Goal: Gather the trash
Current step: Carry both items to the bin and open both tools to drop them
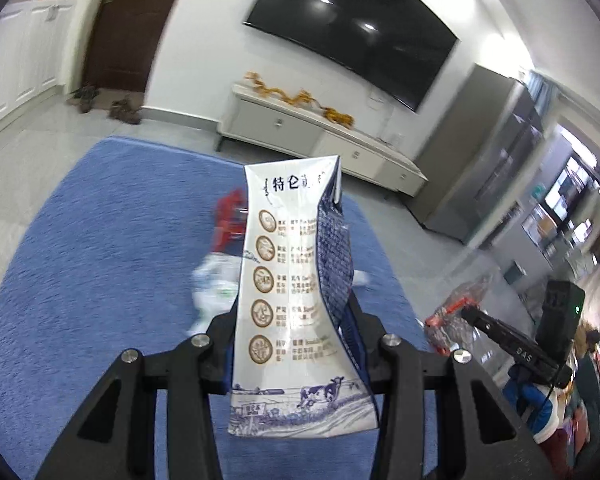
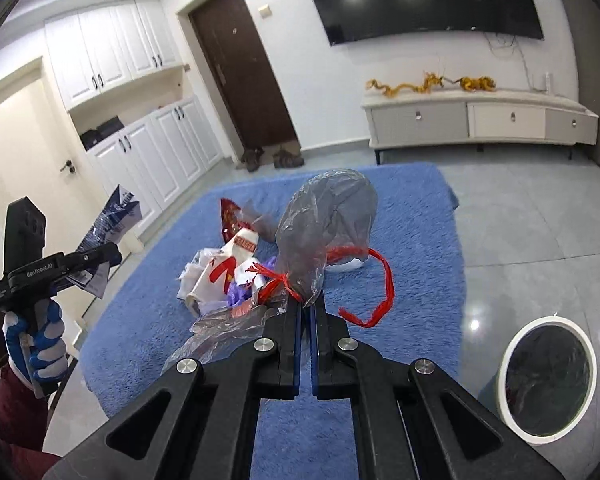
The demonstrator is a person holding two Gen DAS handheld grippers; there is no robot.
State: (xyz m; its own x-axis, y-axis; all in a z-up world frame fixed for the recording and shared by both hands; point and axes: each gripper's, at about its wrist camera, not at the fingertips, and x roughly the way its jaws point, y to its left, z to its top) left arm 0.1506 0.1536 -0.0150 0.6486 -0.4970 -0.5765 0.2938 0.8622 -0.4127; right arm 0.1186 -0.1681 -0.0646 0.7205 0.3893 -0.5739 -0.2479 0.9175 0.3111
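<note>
Left wrist view shows the left gripper (image 1: 296, 320) clamped at a narrow gap on one crushed milk carton (image 1: 296, 280), held upright above the blue rug (image 1: 100, 260). In the right wrist view the right gripper (image 2: 306, 304) is pinched fully together on the neck of one grey plastic bag (image 2: 324, 220) with red ties, lifted over the rug's middle. One loose heap of wrappers (image 2: 224, 268) lies on the rug just left of the bag; its pieces are too tangled to count. One white bin (image 2: 546, 380) stands off the rug's right edge. Both loads probably go there: carry each over the opening before releasing, keeping the dangling ties clear of the rim.
</note>
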